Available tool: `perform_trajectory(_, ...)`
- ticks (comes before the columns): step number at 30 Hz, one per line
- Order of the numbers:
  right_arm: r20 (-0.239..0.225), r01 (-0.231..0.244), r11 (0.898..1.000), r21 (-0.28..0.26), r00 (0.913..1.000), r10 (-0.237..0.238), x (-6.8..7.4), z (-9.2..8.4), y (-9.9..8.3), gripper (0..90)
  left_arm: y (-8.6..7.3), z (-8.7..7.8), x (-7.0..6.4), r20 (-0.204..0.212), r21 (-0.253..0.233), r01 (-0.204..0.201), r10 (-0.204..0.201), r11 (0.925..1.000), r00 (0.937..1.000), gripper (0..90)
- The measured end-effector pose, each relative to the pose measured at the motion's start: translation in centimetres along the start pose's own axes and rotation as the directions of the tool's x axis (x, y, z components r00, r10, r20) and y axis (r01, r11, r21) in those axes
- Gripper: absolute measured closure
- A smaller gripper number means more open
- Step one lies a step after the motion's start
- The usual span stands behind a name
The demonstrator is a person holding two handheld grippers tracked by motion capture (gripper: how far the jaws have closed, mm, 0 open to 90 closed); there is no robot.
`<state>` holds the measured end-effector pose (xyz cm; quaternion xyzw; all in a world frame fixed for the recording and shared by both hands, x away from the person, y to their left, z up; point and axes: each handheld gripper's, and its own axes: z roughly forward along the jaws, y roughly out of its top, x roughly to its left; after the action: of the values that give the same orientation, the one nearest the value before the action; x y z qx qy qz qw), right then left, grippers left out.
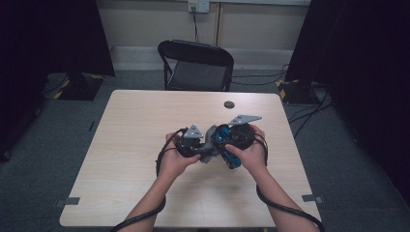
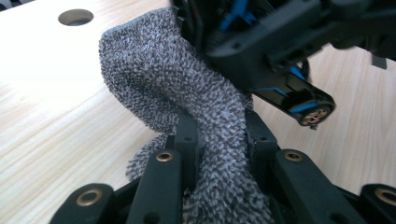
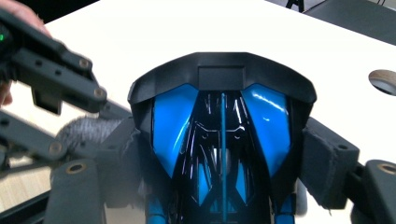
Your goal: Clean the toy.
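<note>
Above the middle of the pale wooden worktop (image 1: 145, 125), toward the person's side, both hands meet around a blue and black toy car (image 1: 231, 145) and a grey microfibre cloth (image 1: 209, 145).

The right hand-held gripper (image 3: 222, 154) clasps the toy car across its body: in the right gripper view one padded jaw presses on each flank of the glossy blue and black shell, whose black spoiler points away from the camera. In the high view the car sits in front of the right hand (image 1: 249, 154), raised off the worktop.

The left hand-held gripper (image 2: 217, 140) is clenched on the cloth: in the left gripper view its two black jaws pinch a fold of the nubbly grey fabric, which rises between them and bends over against the underside of the car (image 2: 280, 51). A bunched part of the cloth hangs just below the jaws.

A round cable hole (image 1: 229, 104) lies in the worktop beyond the hands, and a black folding chair (image 1: 196, 65) stands behind the far edge.
</note>
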<state>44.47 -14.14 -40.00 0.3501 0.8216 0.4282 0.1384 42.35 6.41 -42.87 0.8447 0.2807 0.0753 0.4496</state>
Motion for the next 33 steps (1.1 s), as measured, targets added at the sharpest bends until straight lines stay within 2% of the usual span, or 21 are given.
perform_trajectory(9, 0.006, -0.022, 1.000, -0.013, 0.9997, 0.022, -0.3, 0.3, 1.0, 25.6, -0.9, 1.4, -1.5, 0.045, 0.024, -0.031, 0.030, 0.9992, 0.9986, 71.9)
perform_trajectory(17, 0.001, -0.033, 0.999, -0.015, 0.9995, 0.033, -0.3, 0.8, 1.4, 25.6, -1.4, 2.1, -1.9, 0.065, 0.033, -0.036, 0.034, 0.9988, 0.9973, 71.9)
perform_trajectory(21, -0.003, -0.038, 0.999, -0.018, 0.9993, 0.038, -0.5, 0.7, 1.7, 25.6, -1.6, 2.6, -2.5, 0.078, 0.046, -0.058, 0.054, 0.9973, 0.9955, 71.9)
perform_trajectory(28, 0.010, -0.035, 0.999, -0.031, 0.9993, 0.035, -0.9, -0.1, 2.3, 25.6, -1.8, 3.3, -4.1, 0.128, 0.059, -0.096, 0.088, 0.9936, 0.9879, 71.8)
perform_trajectory(33, 0.034, -0.044, 0.998, -0.041, 0.9984, 0.046, -1.7, -0.8, 2.5, 25.6, -2.2, 3.2, -5.0, 0.173, 0.074, -0.133, 0.118, 0.9884, 0.9778, 71.6)
